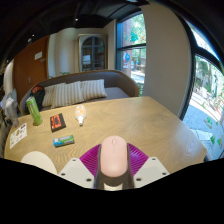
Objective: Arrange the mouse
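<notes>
A pale pink mouse (112, 160) sits lengthwise between my two fingers, its rounded nose pointing forward over the wooden table (150, 125). My gripper (112, 152) is shut on the mouse, with the magenta pads (91, 158) pressing against its left and right sides. The mouse's rear end is hidden by the gripper body. I cannot tell whether the mouse touches the table or is held just above it.
On the left part of the table stand a green bottle (34, 110), a red and black box (57, 122), a small glass (80, 116), a teal object (63, 141), papers (17, 135) and a white rounded thing (38, 160). A sofa (75, 92) lies beyond.
</notes>
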### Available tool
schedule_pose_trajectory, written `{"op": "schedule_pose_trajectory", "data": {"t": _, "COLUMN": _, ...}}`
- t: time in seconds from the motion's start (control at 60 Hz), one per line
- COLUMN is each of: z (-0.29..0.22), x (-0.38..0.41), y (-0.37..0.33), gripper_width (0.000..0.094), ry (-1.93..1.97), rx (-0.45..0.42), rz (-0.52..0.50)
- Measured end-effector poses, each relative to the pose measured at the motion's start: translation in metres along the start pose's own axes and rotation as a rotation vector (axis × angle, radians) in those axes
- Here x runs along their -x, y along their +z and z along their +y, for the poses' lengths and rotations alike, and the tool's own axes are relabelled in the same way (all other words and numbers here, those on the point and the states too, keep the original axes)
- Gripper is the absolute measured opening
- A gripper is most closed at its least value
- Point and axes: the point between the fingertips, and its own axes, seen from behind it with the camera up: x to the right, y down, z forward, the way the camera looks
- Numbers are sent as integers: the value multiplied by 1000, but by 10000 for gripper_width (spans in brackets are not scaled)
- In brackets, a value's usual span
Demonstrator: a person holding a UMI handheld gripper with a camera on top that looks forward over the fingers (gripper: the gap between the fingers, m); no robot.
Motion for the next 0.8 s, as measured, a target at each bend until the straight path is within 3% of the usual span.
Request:
{"op": "schedule_pose_trajectory", "data": {"t": 0.05, "z": -15, "x": 33, "y": -33, "gripper_width": 384, "ry": 24, "rx": -35, "rz": -21}}
{"op": "schedule_pose_trajectory", "data": {"t": 0.117, "z": -35, "x": 100, "y": -75, "gripper_width": 384, "ry": 8, "rx": -106, "rz": -121}}
{"op": "schedule_pose_trajectory", "data": {"t": 0.217, "z": -22, "x": 184, "y": -111, "gripper_width": 381, "ry": -61, "rx": -133, "rz": -199}}
{"op": "schedule_pose_trajectory", "data": {"t": 0.333, "z": 35, "x": 257, "y": -112, "gripper_width": 381, "ry": -155, "rx": -78, "rz": -249}}
{"op": "schedule_pose_trajectory", "data": {"t": 0.45, "z": 78, "x": 281, "y": -89, "gripper_width": 383, "ry": -167, "rx": 16, "rz": -254}}
{"op": "schedule_pose_trajectory", "data": {"t": 0.633, "z": 117, "x": 287, "y": -74, "gripper_width": 401, "ry": -185, "rx": 102, "rz": -244}}
{"op": "schedule_pose_trajectory", "data": {"t": 0.8, "z": 122, "x": 285, "y": -69, "gripper_width": 508, "ry": -143, "rx": 113, "rz": -250}}
